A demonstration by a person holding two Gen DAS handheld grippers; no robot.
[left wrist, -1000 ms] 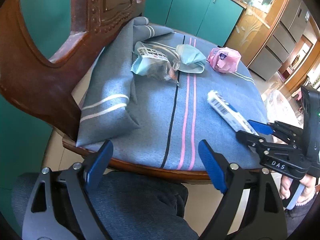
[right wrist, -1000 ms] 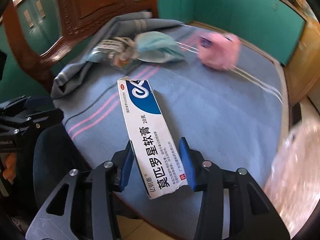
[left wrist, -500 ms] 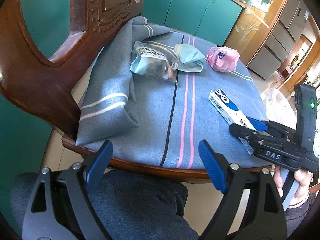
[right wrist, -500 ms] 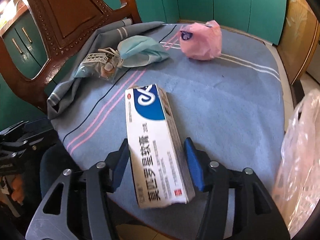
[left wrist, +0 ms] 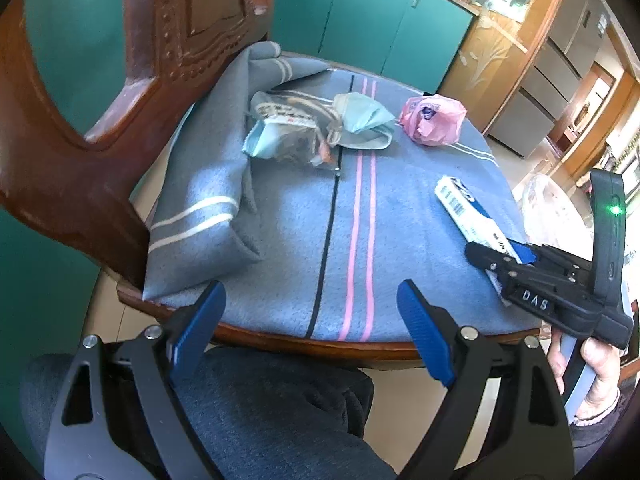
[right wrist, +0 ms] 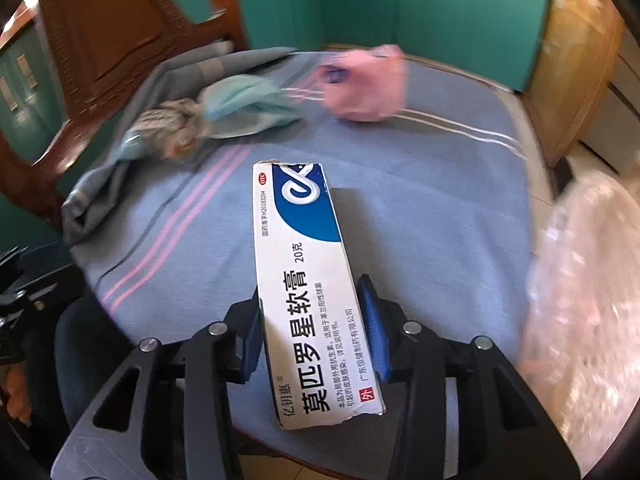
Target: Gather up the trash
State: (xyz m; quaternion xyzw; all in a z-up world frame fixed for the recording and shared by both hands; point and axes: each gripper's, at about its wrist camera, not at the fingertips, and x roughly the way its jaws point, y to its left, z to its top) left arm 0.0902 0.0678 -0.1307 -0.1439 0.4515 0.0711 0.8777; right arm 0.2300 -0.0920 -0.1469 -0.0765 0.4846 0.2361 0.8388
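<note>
Jaws on the right gripper (right wrist: 312, 332) are closing on that ointment box (right wrist: 308, 280); left gripper (left wrist: 312, 332) hangs wide open, empty.

- Cloth (left wrist: 400, 248): blue-grey, pink, black and white stripes.
- Box (right wrist: 308, 280): white, blue swoosh, black lettering.
- Crumpled bag (left wrist: 434, 120): pink.
- Face mask (left wrist: 366, 120): pale teal.
- Cabinets (left wrist: 372, 20): teal.
- Chair back (left wrist: 60, 160): reddish-brown.
</note>
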